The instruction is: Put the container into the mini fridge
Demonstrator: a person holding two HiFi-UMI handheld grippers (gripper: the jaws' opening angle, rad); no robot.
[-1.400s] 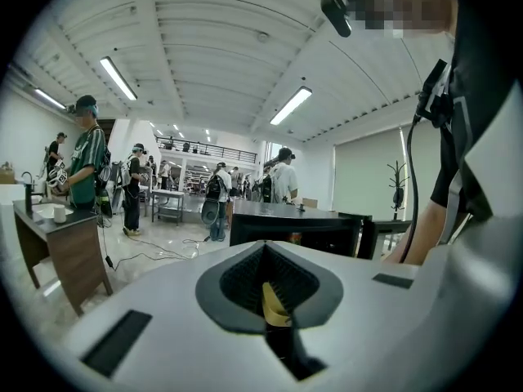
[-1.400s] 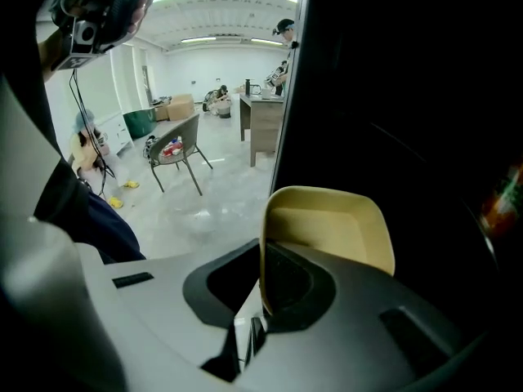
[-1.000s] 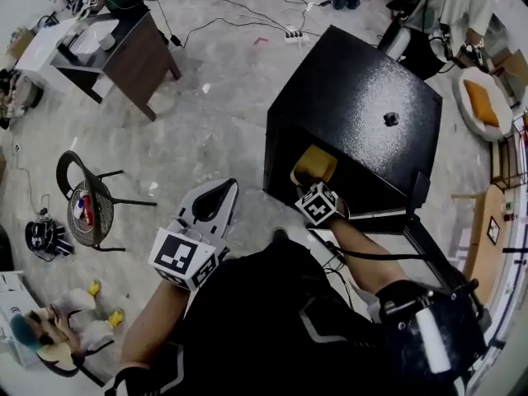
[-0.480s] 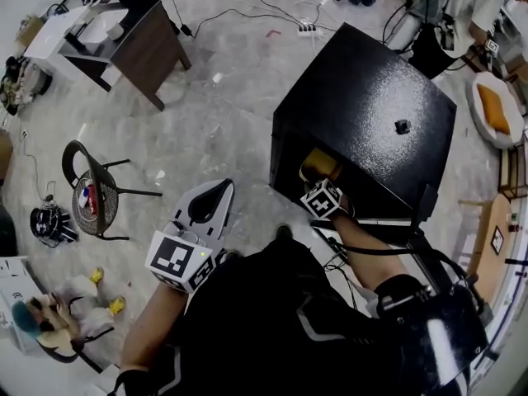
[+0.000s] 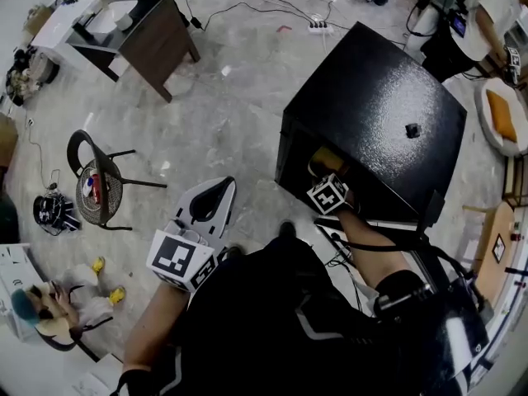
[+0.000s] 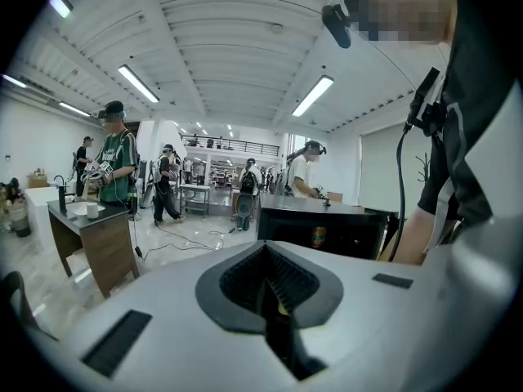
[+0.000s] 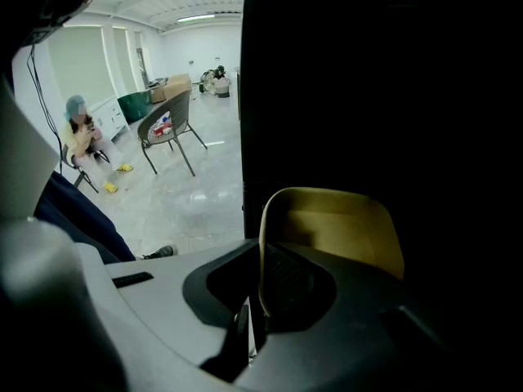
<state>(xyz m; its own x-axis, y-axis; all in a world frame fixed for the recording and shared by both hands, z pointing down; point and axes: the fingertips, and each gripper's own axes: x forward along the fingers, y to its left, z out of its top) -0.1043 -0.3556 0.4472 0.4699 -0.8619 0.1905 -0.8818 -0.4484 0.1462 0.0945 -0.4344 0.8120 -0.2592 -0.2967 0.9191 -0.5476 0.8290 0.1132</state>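
A black mini fridge (image 5: 379, 110) stands on the floor in front of me with its front open. My right gripper (image 5: 323, 174) is shut on the rim of a yellow container (image 5: 324, 161) and holds it inside the fridge's opening. In the right gripper view the container (image 7: 335, 223) sits in the dark interior (image 7: 376, 80), its near wall pinched between the right gripper's (image 7: 257, 300) jaws. My left gripper (image 5: 221, 190) hangs to the left of the fridge, shut and empty. The left gripper view looks past the closed left gripper (image 6: 270, 288) at the fridge (image 6: 327, 231).
A small black object (image 5: 412, 130) lies on the fridge top. A dark wooden table (image 5: 144, 44) stands at the far left and a chair (image 5: 95, 188) with items on its seat nearer. A person sits on the floor (image 5: 49, 312). Cables and a power strip (image 5: 322, 27) lie beyond the fridge.
The right gripper has carried the container deeper into the fridge, so less of it shows from above. The left gripper has stayed in place.
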